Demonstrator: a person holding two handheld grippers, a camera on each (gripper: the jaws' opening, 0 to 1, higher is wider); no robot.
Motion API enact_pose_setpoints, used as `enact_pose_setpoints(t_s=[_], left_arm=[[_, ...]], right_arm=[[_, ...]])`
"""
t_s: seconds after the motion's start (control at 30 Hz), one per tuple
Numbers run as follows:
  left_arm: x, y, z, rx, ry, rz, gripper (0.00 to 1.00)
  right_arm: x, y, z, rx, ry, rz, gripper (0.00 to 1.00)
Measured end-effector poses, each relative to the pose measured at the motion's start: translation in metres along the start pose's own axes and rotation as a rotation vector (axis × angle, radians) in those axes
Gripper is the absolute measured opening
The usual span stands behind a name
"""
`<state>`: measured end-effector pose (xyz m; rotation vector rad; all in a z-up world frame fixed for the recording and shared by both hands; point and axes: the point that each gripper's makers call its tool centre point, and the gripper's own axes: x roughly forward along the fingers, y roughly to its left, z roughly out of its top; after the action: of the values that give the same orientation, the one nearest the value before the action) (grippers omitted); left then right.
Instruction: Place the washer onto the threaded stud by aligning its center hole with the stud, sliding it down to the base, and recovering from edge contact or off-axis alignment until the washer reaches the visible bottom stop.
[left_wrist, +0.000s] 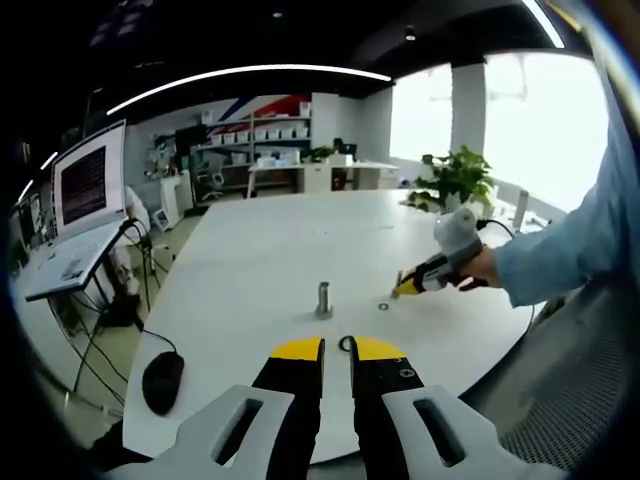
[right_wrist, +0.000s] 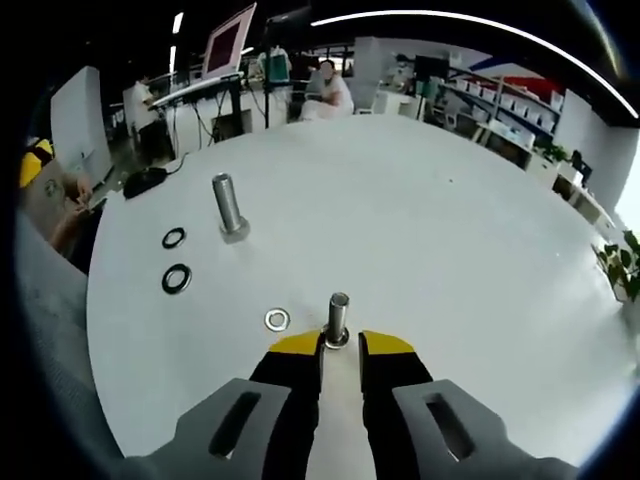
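Both views are bright and evenly lit from ceiling light strips (left_wrist: 250, 72) that bow into arcs under fisheye distortion. In the left gripper view, windows (left_wrist: 520, 120) far beyond the jaws and to their right blow out to white glare. The white table (right_wrist: 450, 260) beyond the jaws carries only soft shadows. Distant edges look smeared and soft.

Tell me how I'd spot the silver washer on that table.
Start at the big white table and find the small stud standing just ahead of the right gripper. The silver washer lies flat beside it. Unlike the two black rings near the taller stud, it is pale metal.
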<state>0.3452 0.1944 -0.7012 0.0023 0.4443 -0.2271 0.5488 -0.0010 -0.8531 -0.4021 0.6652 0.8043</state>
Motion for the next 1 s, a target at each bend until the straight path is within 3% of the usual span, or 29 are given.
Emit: enact_pose_setpoints(t_s=[1.0], left_arm=[[0.0,0.0,0.0,0.0,-0.002,0.001,0.08]], right_arm=[[-0.003,0.008,-0.014,0.045,0.019,0.007,0.15]])
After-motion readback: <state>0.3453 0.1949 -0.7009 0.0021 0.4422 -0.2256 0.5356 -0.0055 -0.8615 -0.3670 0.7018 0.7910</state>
